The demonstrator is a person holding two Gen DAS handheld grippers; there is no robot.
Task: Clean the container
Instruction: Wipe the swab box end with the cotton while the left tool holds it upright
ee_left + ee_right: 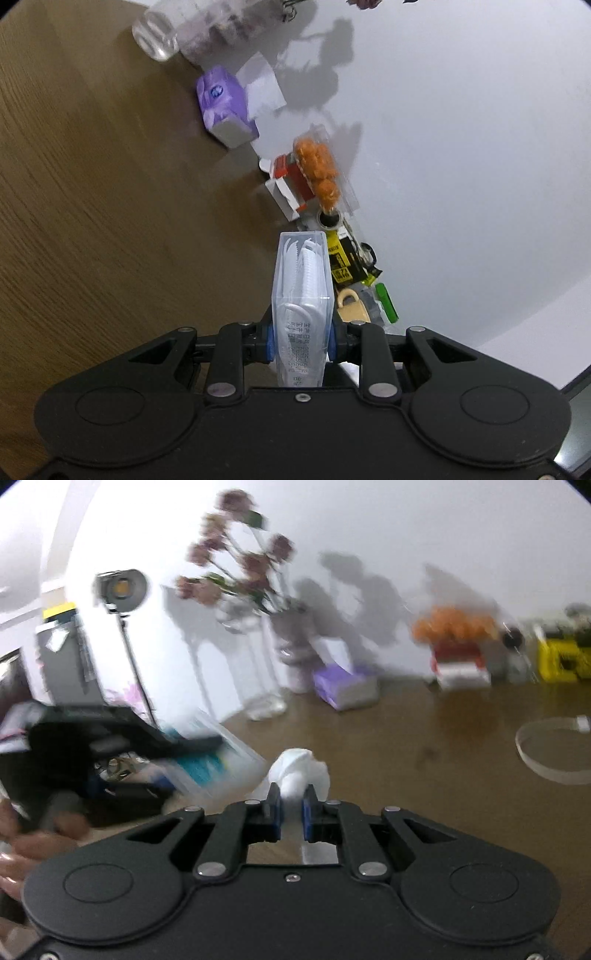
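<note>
My left gripper (300, 341) is shut on a clear plastic container (301, 288) with white floss picks inside, held above the wooden table. In the right wrist view the same container (218, 760) is a blurred clear box at the left, with the left gripper (110, 738) around it. My right gripper (291, 810) is shut on a crumpled white tissue (301, 771), just right of the container. A clear round lid (550, 753) lies on the table at the right.
Along the white wall stand a purple tissue pack (225, 107), a glass vase (162, 33) with flowers (240, 568), a box of orange balls (317, 170), a red-white box (288, 184), yellow-black items (341, 264) and a green object (386, 302). A lamp stand (123, 590) is at the left.
</note>
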